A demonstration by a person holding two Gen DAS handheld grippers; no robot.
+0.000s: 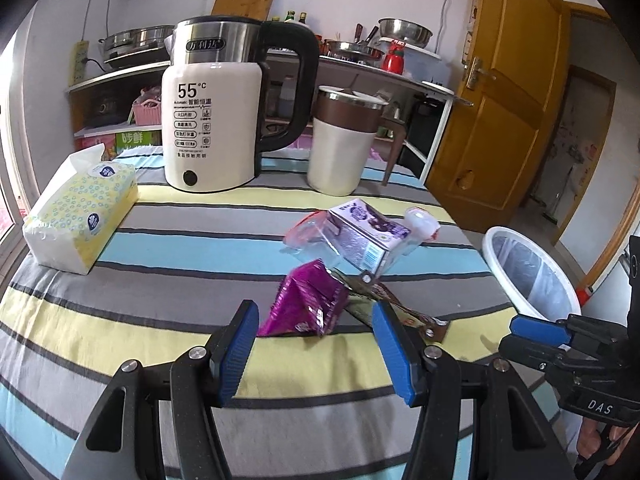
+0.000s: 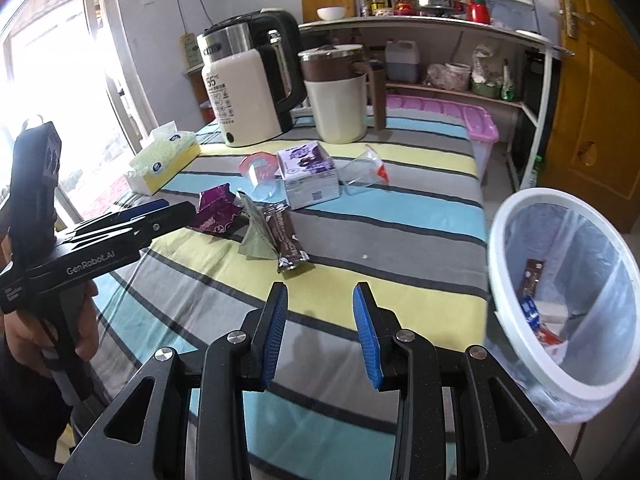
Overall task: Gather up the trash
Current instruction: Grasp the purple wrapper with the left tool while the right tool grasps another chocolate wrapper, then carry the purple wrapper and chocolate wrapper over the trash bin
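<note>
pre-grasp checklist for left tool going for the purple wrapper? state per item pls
1. Left tool open: ok, fingers spread wide, nothing between them.
2. Purple wrapper lined up: ok, it lies just ahead, between the two fingers.
3. Wrapper free of neighbours: not ok, the green wrapper touches its right side; the brown wrapper lies just beyond.
4. Right tool out of the way: ok, open, empty, off to the right.
5. Trash bin ready: ok, lined, mouth open, some trash already inside.
6. Tablecloth snag: cannot tell how close the fingertips ride to it.
</note>
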